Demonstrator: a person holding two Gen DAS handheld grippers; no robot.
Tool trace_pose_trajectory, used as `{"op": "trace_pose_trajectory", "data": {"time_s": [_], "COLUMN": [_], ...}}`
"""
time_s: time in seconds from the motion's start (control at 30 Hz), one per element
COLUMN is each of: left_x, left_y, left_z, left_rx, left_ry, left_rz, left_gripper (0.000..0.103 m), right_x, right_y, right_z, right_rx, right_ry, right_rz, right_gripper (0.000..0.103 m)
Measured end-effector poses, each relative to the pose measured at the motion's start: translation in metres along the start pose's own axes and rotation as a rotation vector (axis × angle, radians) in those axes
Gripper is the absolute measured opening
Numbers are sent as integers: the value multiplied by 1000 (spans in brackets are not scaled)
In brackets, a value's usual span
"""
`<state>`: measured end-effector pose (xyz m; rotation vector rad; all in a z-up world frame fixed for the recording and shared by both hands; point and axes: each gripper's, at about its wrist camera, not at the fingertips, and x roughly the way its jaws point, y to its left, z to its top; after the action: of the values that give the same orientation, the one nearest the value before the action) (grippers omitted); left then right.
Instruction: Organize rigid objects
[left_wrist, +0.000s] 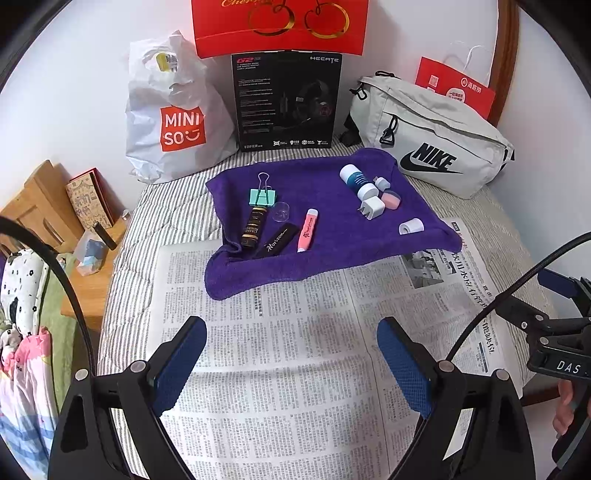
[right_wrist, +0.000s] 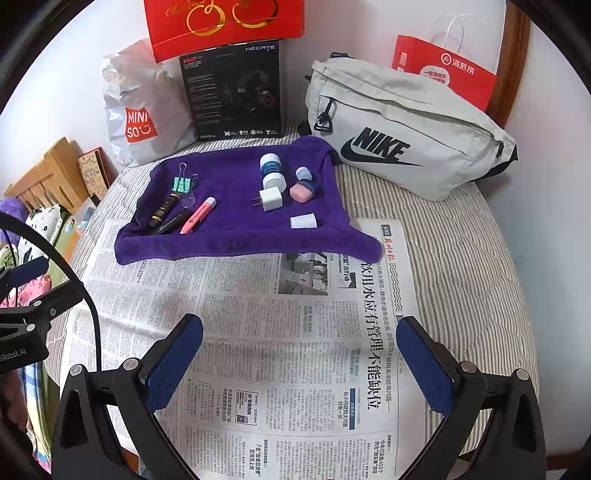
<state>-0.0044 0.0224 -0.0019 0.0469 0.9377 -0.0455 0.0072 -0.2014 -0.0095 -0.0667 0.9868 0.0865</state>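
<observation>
On the purple towel (left_wrist: 325, 221) we see a pink highlighter (left_wrist: 307, 229) w/ long axis running near-to-far beside a binder clip (left_wrist: 263, 195) and white charger (left_wrist: 372, 206), bare newspaper (left_wrist: 280, 354) in front, and left gripper (left_wrist: 291, 363) & right gripper (right_wrist: 300, 363) both spread, empty.

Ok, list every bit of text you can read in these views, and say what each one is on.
"MINISO": white plastic bag
"HECATE", "G2": black headset box
"NIKE": grey waist bag
"Horizon": flat black strip on the purple towel
"DAS": right hand-held gripper
Red gift bag: gold script cut off.
Newspaper, pink highlighter, dark tube: too small to read.
</observation>
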Motion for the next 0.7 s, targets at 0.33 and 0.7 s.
{"op": "trace_pose_trajectory", "data": {"time_s": [0.33, 0.7], "left_x": [-2, -1], "left_y": [2, 3], "left_z": [0, -1], "left_rx": [1, 7], "left_ry": [-8, -3], "left_rz": [-10, -7], "left_gripper": [94, 94], "right_x": [-1, -2], "right_y": [0, 1], "right_z": [0, -1], "right_rx": [1, -1], "right_ry": [1, -2], "right_rz": [-6, -10], "right_gripper": [103, 103]}}
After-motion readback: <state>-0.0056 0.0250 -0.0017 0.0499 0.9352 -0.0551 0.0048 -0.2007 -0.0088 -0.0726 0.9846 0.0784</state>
